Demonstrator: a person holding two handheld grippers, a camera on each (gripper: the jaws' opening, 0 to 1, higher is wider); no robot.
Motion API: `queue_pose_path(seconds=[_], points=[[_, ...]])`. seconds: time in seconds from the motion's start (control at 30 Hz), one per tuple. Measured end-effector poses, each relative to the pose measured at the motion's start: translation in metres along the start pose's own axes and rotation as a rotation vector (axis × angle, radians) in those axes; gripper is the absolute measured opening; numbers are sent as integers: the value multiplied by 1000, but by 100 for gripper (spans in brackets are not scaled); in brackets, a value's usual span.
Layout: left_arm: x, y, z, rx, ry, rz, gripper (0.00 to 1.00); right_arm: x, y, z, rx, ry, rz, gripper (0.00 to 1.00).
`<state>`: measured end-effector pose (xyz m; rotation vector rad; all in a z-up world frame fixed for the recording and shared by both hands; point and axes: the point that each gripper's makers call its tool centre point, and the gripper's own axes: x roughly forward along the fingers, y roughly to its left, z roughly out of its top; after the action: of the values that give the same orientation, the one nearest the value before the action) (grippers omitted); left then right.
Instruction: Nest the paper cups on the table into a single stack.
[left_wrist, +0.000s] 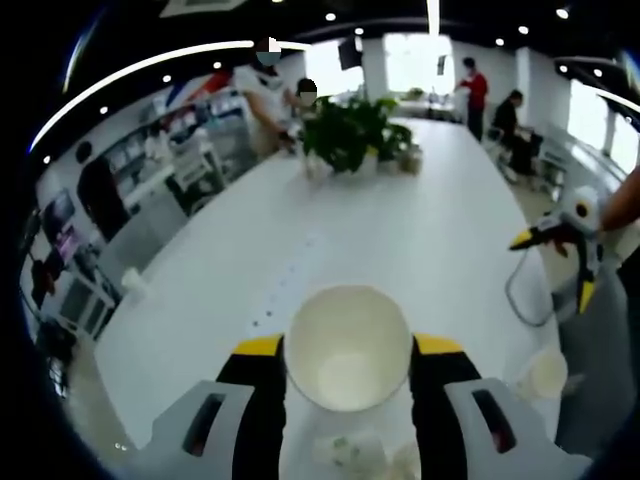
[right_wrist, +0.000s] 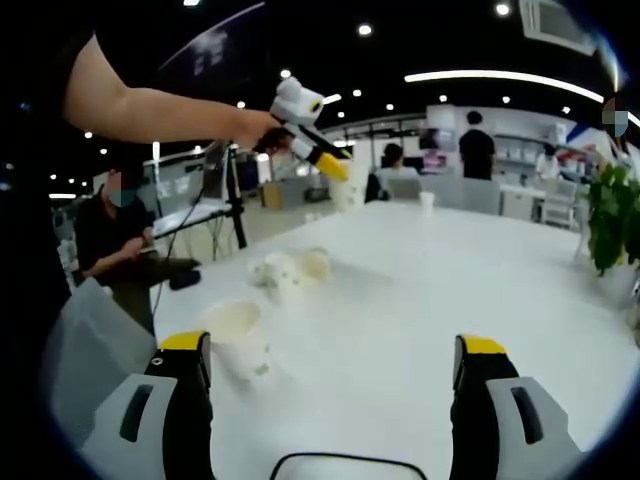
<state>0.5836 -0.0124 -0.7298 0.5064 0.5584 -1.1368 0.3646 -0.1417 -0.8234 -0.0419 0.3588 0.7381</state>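
Your left gripper (left_wrist: 348, 350) has its yellow-tipped jaws pinching a white paper cup (left_wrist: 348, 345) from both sides; the cup sits at lower centre of the left gripper view with its open mouth facing the camera. Below it, at the bottom edge of that view, crumpled white cups (left_wrist: 360, 452) lie on the white table (left_wrist: 400, 240), blurred. Another cup (left_wrist: 546, 372) stands at lower right, near a loop of cable (left_wrist: 525, 290). Your right gripper shows at the right edge of that view, held above the table.

In the right gripper view, your right gripper (right_wrist: 335, 370) has its jaws spread wide, with only bare table between them. An upright cup (right_wrist: 236, 335) stands just beside the left jaw at lower left. Farther up the table, left of centre, a small cluster of cups (right_wrist: 290, 270) lies together; how they rest is too blurred to tell. Your left gripper appears at upper centre of this view, raised well above the table with the pinched cup at its tip. A potted plant (left_wrist: 350, 130) stands at the far end of the table.
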Motion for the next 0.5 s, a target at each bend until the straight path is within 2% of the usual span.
queue_pose_path(seconds=[0.5], points=[[-11,-25,9,0,-50,-15,46,0,0,-1,-10,4,8,99]])
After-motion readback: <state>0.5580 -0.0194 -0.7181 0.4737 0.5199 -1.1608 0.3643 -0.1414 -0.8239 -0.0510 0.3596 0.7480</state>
